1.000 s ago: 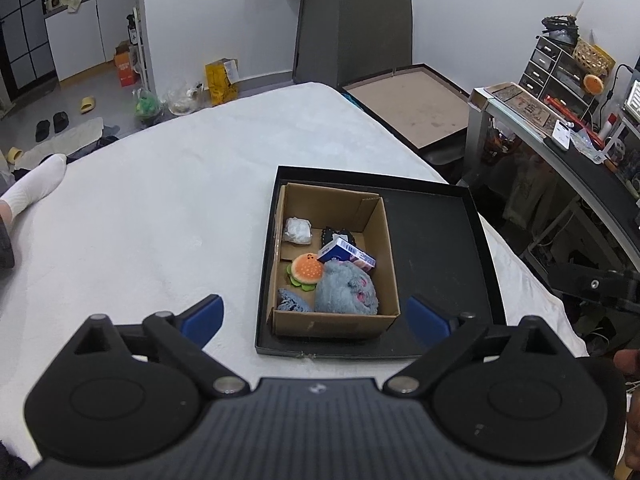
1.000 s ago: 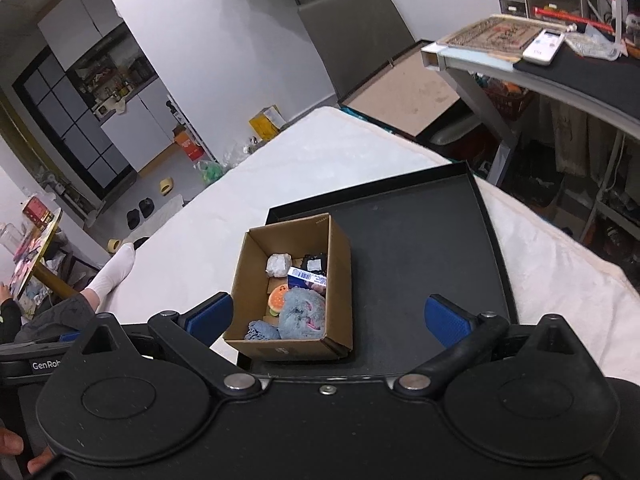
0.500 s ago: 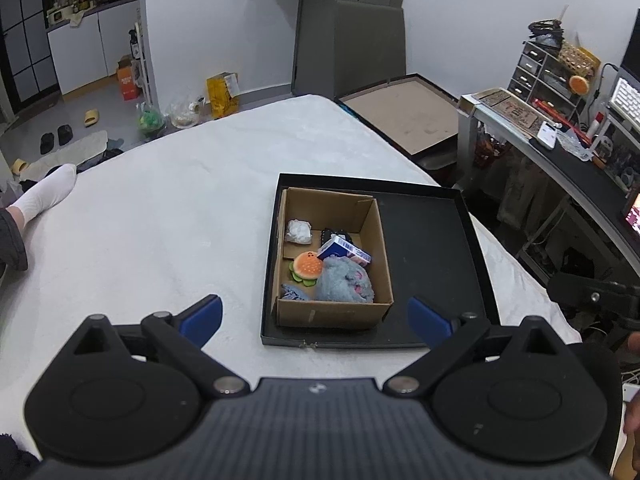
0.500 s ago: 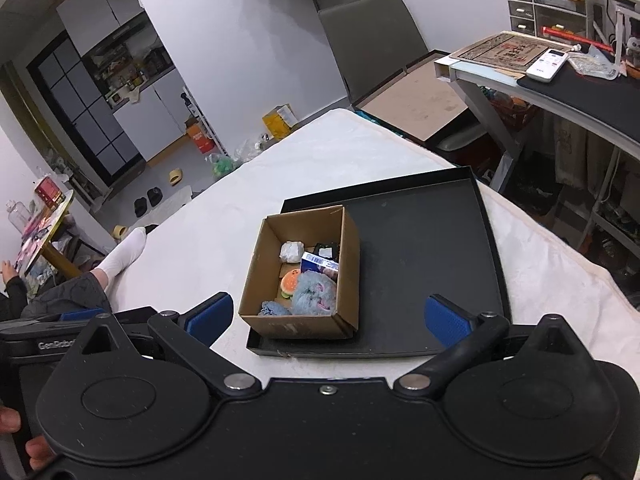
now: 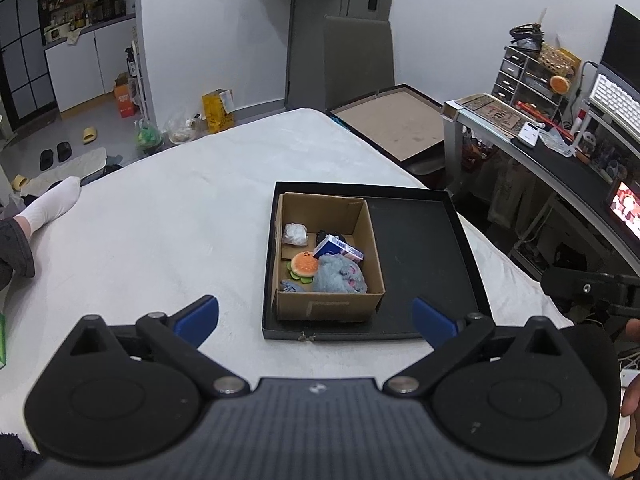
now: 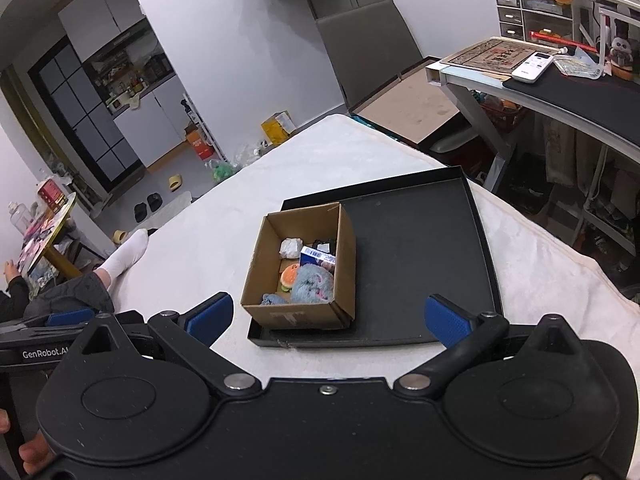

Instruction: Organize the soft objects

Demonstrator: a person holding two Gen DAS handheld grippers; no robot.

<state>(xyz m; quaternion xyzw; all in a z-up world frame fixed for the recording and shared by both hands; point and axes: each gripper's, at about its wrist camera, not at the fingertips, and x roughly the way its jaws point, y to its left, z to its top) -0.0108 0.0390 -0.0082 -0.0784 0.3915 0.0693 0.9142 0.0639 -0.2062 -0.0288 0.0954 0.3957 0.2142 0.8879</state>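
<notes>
A cardboard box (image 5: 362,220) (image 6: 347,264) stands in the left part of a black tray (image 5: 420,248) (image 6: 420,248) on the white bed. Inside lie a grey-blue plush (image 5: 338,276) (image 6: 312,286), a burger toy (image 5: 305,264) (image 6: 289,276), a small blue-grey cloth (image 5: 291,286) (image 6: 272,299), a white wad (image 5: 295,234) (image 6: 290,247), a blue-white carton (image 5: 338,247) (image 6: 316,257) and a dark item (image 5: 322,236). My left gripper (image 5: 316,316) and right gripper (image 6: 328,314) are both open and empty, held above the bed short of the tray's near edge.
The white bed (image 5: 160,220) spreads to the left. A person's socked foot (image 5: 52,204) (image 6: 128,252) rests at its left edge. A desk with clutter (image 5: 560,152) (image 6: 560,80) stands to the right. A framed board (image 5: 392,124) leans beyond the bed.
Both grippers have pulled back and up from the box, so box and tray look smaller and farther. Both stay open. The box contents have not moved.
</notes>
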